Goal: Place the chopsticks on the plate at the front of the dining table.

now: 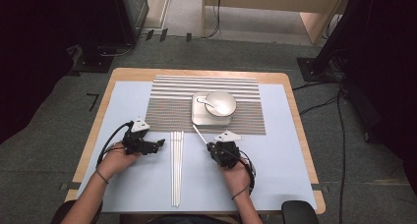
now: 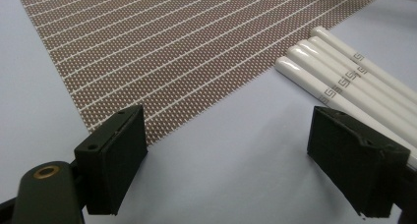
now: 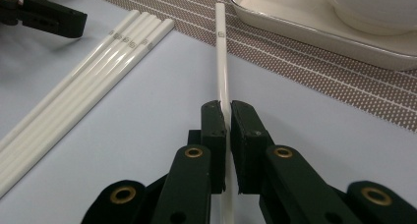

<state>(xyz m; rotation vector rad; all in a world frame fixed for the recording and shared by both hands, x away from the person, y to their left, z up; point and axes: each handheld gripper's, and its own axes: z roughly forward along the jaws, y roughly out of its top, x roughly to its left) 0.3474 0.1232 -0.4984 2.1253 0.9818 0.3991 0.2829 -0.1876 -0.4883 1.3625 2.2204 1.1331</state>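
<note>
Near the placemat (image 1: 206, 106), right gripper (image 3: 227, 117) clamps a chopstick (image 3: 222, 62); left gripper (image 2: 226, 150) gapes.

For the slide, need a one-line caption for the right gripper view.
Right gripper clamps one white chopstick pointing toward the tray; more chopsticks lie alongside.

The high view is evenly lit over the table (image 1: 290, 150), while its left and right edges fall into near black. Light comes from above: soft, short shadows lie under the left gripper (image 2: 226, 150). The chopsticks (image 2: 344, 81) carry small bright glints on their rounded ends. Both gripper views are sharp in the middle distance; the nearest black parts at the bottom look slightly soft. The tray (image 3: 314, 32) rim shows mild glare.
</note>
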